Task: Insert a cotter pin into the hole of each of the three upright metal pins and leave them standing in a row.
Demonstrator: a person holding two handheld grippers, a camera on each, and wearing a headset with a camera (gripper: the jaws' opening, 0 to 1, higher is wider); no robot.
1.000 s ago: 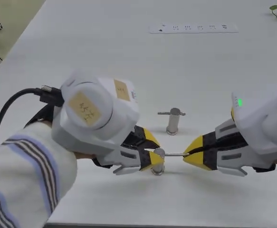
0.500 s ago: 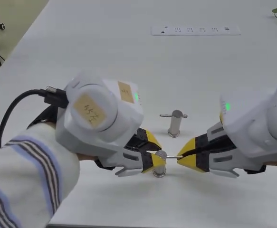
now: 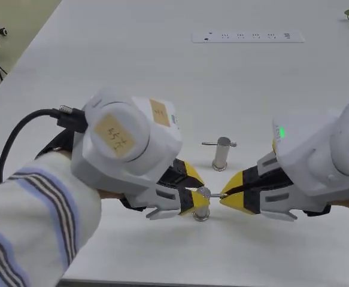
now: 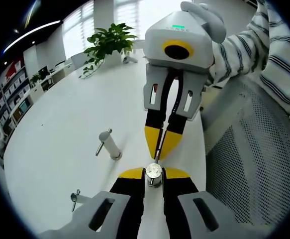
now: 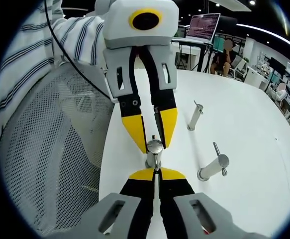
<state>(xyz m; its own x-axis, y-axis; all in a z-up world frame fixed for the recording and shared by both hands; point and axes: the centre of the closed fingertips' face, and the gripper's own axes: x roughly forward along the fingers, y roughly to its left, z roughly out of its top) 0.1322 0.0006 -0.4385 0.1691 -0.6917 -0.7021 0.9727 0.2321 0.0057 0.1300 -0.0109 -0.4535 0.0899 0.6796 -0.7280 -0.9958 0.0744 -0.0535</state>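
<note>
An upright metal pin (image 3: 201,203) stands near the table's front edge, and my left gripper (image 3: 197,200) is shut on it from the left. From the right, my right gripper (image 3: 225,196) is shut on a thin cotter pin (image 3: 216,195), whose tip sits at the pin's head. In the left gripper view the held pin (image 4: 153,175) sits between the yellow jaws, with the right gripper (image 4: 159,149) facing it. Two other pins (image 5: 194,117) (image 5: 214,167) stand behind, each with a cotter pin through it. One of them (image 3: 222,152) stands just behind the grippers.
A white power strip (image 3: 248,37) lies at the far side of the table (image 3: 162,78). A potted plant (image 4: 110,42) stands at a far corner. The table's front edge runs just below the grippers, with a mesh chair (image 5: 60,149) beyond it. A black cable (image 3: 18,134) trails from the left gripper.
My right gripper has moved left toward the held pin. The stretch of cotter pin showing between its tips and the pin's head has shortened. The left gripper has kept its hold.
</note>
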